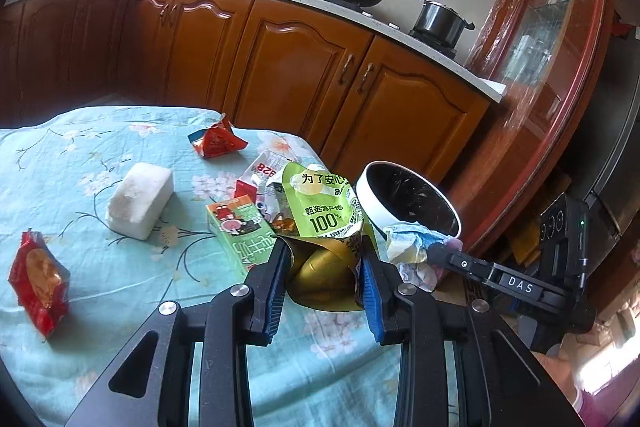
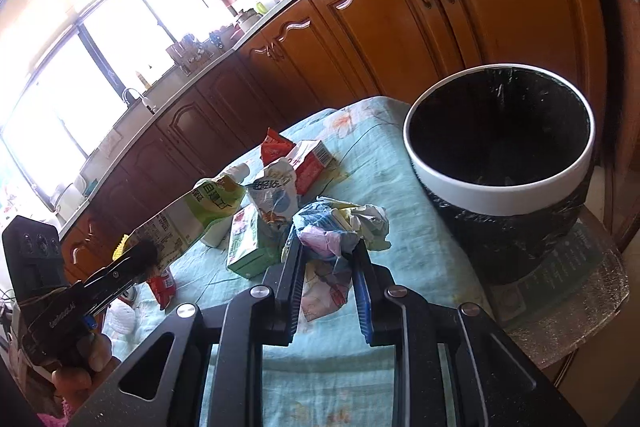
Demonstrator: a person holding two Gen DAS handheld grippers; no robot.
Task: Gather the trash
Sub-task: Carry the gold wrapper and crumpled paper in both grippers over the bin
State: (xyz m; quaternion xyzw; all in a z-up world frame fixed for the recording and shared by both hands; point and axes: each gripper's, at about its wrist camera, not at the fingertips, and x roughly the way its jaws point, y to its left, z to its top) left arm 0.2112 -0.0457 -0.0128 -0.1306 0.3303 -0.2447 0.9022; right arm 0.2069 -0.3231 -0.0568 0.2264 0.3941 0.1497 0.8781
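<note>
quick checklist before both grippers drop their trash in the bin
1. Left gripper shut on green pouch: ok.
2. Right gripper shut on crumpled wrapper: ok.
3. Bin open, black liner in place: ok.
4. Room in bin: ok, looks empty.
5. Either load above the bin mouth: not ok, both short of it.
6. Grippers apart from each other: ok.
</note>
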